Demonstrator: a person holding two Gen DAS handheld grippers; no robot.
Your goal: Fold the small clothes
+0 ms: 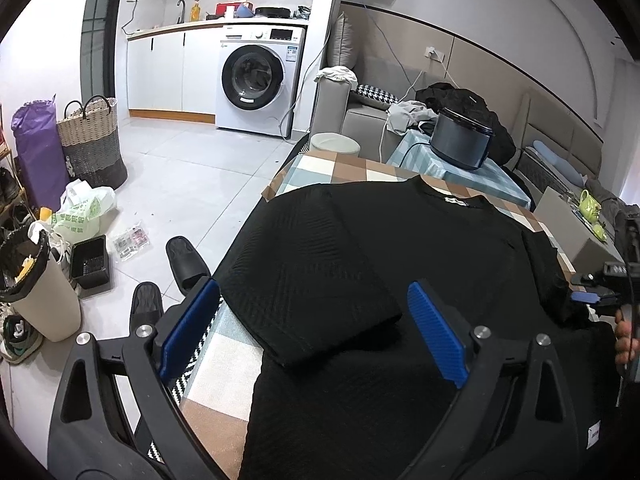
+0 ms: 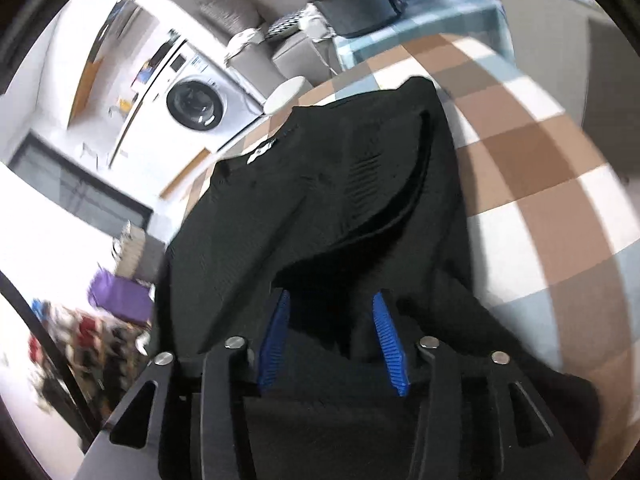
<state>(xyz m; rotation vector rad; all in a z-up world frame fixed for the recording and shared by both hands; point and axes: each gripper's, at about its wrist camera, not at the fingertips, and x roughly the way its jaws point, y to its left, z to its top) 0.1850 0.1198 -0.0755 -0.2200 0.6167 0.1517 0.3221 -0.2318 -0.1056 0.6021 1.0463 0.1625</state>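
**Black top half-folded on the checked counter**

Blue pads point(image 1: 438, 336) of the left hand-held gripper point(image 1: 310, 328) fill the bottom of the left wrist view, spread wide with nothing pinched; a folded sleeve lies between them untouched. That sleeve belongs to the top point(image 1: 400, 248), a black ribbed knit spread across the counter point(image 1: 320, 168) at frame centre, white neck label toward the upper right, one sleeve turned in over the chest.

At the right edge the right hand-held gripper point(image 1: 588, 298) sits beside the other sleeve. In its own blurred view the right gripper point(image 2: 332, 300) has its jaws partly apart, cloth bunched just ahead of them; whether the pads press it I cannot tell.

At lower left a bin point(image 1: 36, 292) holds rubbish in a black liner. A woven basket point(image 1: 94, 144) stands at left, contents unseen. A dark tub point(image 1: 460, 140) sits lidded at upper right.
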